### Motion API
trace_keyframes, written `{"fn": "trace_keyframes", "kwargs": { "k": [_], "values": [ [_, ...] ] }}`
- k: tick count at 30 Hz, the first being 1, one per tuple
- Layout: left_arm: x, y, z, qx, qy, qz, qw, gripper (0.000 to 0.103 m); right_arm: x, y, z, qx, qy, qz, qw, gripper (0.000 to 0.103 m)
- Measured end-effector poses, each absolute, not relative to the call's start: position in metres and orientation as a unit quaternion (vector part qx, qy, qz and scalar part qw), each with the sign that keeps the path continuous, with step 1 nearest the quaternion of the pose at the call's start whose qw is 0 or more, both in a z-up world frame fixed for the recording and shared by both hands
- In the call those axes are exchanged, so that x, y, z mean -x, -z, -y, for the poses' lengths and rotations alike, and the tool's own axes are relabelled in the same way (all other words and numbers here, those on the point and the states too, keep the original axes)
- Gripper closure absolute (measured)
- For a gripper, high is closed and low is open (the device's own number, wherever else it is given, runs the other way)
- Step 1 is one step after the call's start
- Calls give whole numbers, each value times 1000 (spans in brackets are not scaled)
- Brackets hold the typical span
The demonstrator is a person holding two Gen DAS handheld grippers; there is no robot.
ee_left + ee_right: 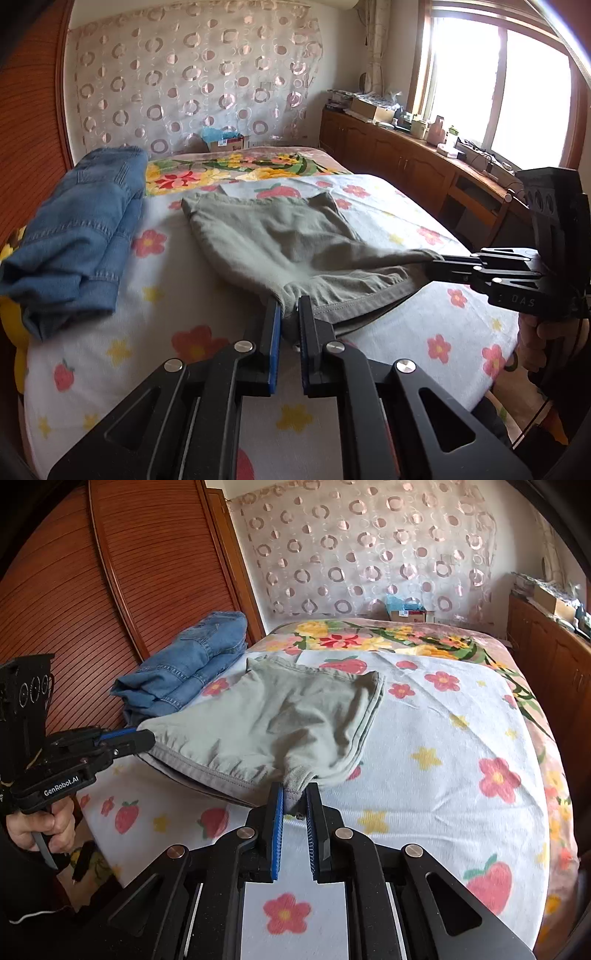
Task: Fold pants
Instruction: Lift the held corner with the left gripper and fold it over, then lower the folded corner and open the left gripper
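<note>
Lying on the flowery bed sheet [424,738], the green pants [288,236] have open room on their right; folded jeans [81,236] sit left. Left claw [289,314] and right claw [295,794] each pinch the near waistband edge.

bright daylight from blown-out window [517,85], soft shadows, fisheye warp & dark vignette at edges

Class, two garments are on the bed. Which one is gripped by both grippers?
The grey-green pants: the left gripper and right gripper each pinch their near edge. The folded jeans lie untouched beside them.
</note>
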State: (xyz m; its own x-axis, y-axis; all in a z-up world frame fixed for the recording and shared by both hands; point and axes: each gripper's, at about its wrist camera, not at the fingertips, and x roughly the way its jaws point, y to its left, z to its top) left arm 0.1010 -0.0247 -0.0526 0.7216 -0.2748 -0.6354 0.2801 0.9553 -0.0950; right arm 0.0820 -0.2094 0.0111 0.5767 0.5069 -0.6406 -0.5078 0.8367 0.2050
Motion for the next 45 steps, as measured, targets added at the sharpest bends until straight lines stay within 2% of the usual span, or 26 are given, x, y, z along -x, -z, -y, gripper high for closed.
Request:
{"fn": "trace_keyframes", "kwargs": {
  "k": [13,25,28,33,35,43,45],
  "values": [
    [-60,78,18,2,151,-369,917,93,-29,-1,212,16,-284,-379,880,92],
    [-55,90,21,-16,147,-384,911,93,-35,10,203,41,-270,-390,879,91],
    [-54,90,22,-18,146,-387,910,90,-36,10,204,41,-269,-390,880,91],
    [-56,88,18,-22,128,-387,913,72,-39,11,206,39,-267,-394,879,91],
    [-57,86,14,-19,128,-387,913,62,-39,13,206,37,-266,-395,879,91],
    [-63,90,7,-28,111,-395,912,60,-36,14,211,29,-261,-393,882,91],
    [-64,91,6,-25,110,-396,912,38,-36,15,211,29,-261,-393,881,91]
  ]
}}
